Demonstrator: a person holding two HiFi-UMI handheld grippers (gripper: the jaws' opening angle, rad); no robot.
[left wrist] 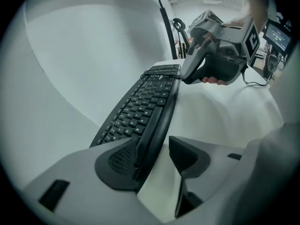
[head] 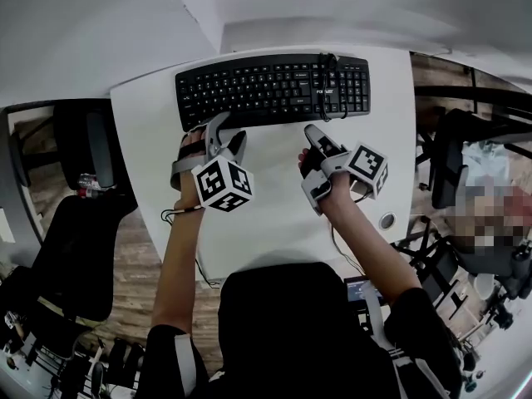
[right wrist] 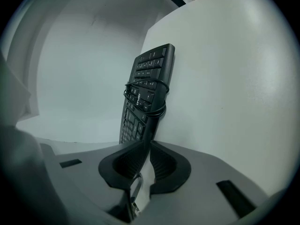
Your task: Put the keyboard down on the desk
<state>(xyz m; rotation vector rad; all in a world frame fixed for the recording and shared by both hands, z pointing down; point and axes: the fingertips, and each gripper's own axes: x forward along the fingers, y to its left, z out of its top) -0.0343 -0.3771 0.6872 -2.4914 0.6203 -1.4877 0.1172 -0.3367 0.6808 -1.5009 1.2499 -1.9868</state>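
A white desk (head: 274,198) carries a black keyboard (head: 266,88) along its far edge, cable (head: 326,86) wound round it

White wall (head: 83,23), wood floor (head: 140,256), perhaps a black office chair (head: 75,256) left

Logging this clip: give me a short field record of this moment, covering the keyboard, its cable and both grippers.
keyboard: black, lying flat on the far part of the white desk
cable: wound round the keyboard's right part
left gripper: jaws apart, astride the keyboard's near edge at its left end
right gripper: jaws closed on the keyboard's near edge
task state: keyboard down on desk, right grip not released
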